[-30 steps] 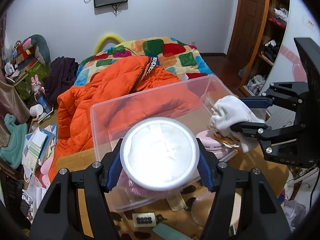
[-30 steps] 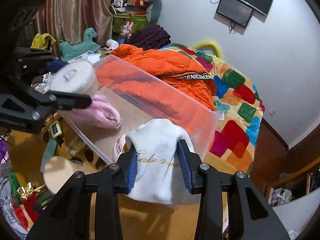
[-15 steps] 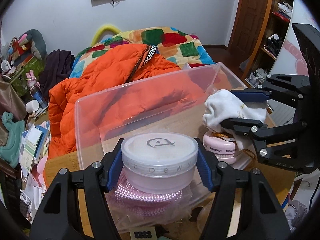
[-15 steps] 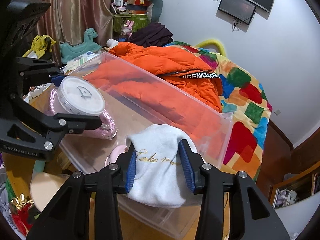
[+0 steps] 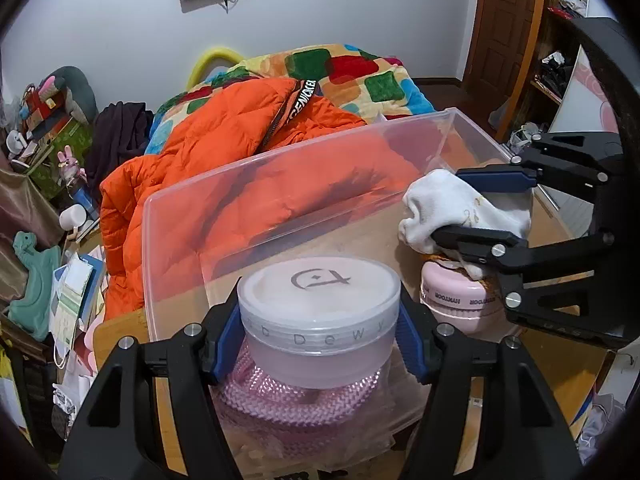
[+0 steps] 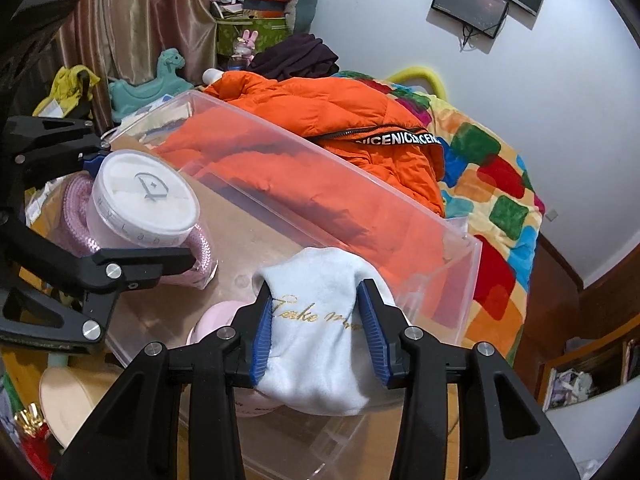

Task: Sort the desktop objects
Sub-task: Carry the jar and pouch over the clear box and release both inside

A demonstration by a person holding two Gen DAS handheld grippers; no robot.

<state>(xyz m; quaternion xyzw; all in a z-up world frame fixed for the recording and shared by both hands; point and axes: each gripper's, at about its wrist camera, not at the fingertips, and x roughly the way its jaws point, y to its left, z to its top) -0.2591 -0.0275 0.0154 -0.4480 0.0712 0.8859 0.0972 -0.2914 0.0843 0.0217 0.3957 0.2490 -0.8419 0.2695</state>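
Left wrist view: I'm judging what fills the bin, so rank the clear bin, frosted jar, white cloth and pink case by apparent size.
1. clear bin
2. frosted jar, though nearness to the camera enlarges it
3. white cloth
4. pink case, partly hidden, so this last order is unsure.

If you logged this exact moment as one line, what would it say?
left gripper: shut on round jar | right gripper: shut on white cloth | both above clear bin | bin holds pink rope, pink case
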